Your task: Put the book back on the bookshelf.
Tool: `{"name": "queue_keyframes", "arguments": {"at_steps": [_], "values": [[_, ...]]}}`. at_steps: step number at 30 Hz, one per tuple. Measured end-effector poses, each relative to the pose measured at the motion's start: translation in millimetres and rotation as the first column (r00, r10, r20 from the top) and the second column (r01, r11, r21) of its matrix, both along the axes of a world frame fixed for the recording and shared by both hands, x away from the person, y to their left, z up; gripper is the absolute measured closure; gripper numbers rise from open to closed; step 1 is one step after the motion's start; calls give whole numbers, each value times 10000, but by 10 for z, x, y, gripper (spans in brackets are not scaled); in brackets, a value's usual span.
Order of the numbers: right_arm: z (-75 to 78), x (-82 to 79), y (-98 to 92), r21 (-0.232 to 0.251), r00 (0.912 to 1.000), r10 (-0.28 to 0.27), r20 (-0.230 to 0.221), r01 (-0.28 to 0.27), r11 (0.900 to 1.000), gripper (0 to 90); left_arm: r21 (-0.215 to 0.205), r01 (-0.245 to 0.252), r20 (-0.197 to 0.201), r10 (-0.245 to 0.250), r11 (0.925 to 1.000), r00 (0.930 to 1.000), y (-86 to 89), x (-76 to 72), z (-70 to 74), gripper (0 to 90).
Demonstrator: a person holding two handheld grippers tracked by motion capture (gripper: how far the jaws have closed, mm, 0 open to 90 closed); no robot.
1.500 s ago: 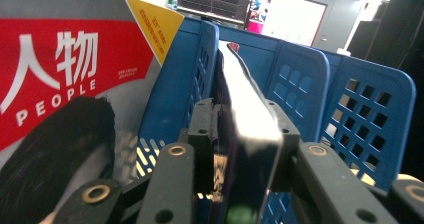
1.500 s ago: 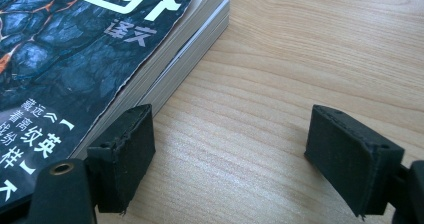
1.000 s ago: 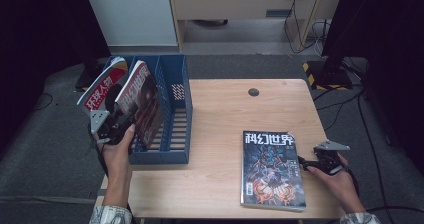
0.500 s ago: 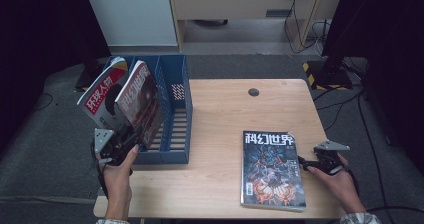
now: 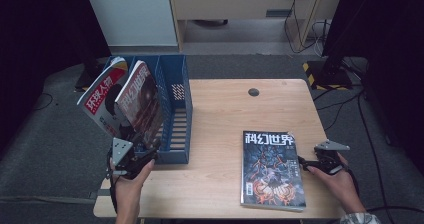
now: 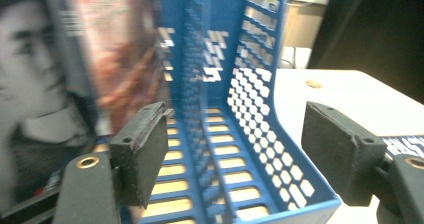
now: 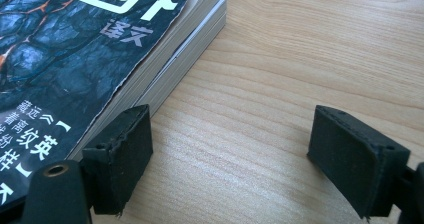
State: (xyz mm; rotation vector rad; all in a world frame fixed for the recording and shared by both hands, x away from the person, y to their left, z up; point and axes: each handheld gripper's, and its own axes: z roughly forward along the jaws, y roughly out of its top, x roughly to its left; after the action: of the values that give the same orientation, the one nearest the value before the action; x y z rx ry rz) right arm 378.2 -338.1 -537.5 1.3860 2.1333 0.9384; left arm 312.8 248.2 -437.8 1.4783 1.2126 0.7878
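Dim room, evenly lit table [image 5: 225, 114]; magazines [image 6: 75, 74] blur in the left gripper view.

You are working in what looks like an office or lab room set up for recording. Your small wooden bench [image 5: 225, 114] stands on grey carpet [image 5: 45, 149], with a blue file rack [image 5: 177, 119] at its left edge. Beyond the far edge stands a pale wooden desk [image 5: 235, 1] with cables [image 5: 300, 19] trailing to the floor, a white cabinet [image 5: 130, 14] beside it, and dark curtains [image 5: 40, 29] on both sides.
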Motion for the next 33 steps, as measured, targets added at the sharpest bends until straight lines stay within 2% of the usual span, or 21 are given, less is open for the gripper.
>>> {"name": "queue_keyframes", "arguments": {"at_steps": [2, 12, 15, 18, 22, 23, 28, 32, 33], "values": [[-1, 7, -1, 10, 10000, -34, -28, 34, 10000, 159, 404, 276, 45, -278, 9988, 9996, -93, 2, -11, 252], [37, 40, 0, -133, 9998, 9, -190, -11, 9999, 173, 635, 1169, -165, -1161, 9911, 9931, -350, 30, -66, 171], [99, 33, -22, -92, 9997, -167, 165, 169, 9998, 243, 822, 1446, -278, -1428, 9861, 9894, -430, 35, -69, 162], [142, 22, -47, -118, 9991, -179, 375, 183, 9998, 294, 796, 1592, -328, -1570, 9840, 9870, -483, 34, -69, 162], [212, -7, -60, 12, 9968, -186, 772, 186, 9998, 434, 777, 1861, -387, -1836, 9794, 9822, -591, 34, -62, 167], [244, -22, -59, 32, 9949, -122, 997, 119, 9999, 477, 827, 1906, -382, -1880, 9782, 9814, -618, 32, -62, 171], [364, -77, -8, 123, 9858, 19, 1678, -40, 9999, 593, 1250, 2449, -528, -2400, 9615, 9693, -800, 28, -83, 176], [416, -89, 35, 137, 9810, 221, 1928, -252, 9996, 668, 1342, 2647, -550, -2596, 9549, 9642, -879, 19, -87, 180], [420, -93, 44, 158, 9811, 239, 1922, -275, 9995, 697, 1276, 2660, -551, -2609, 9555, 9638, -895, 17, -87, 186]]}}
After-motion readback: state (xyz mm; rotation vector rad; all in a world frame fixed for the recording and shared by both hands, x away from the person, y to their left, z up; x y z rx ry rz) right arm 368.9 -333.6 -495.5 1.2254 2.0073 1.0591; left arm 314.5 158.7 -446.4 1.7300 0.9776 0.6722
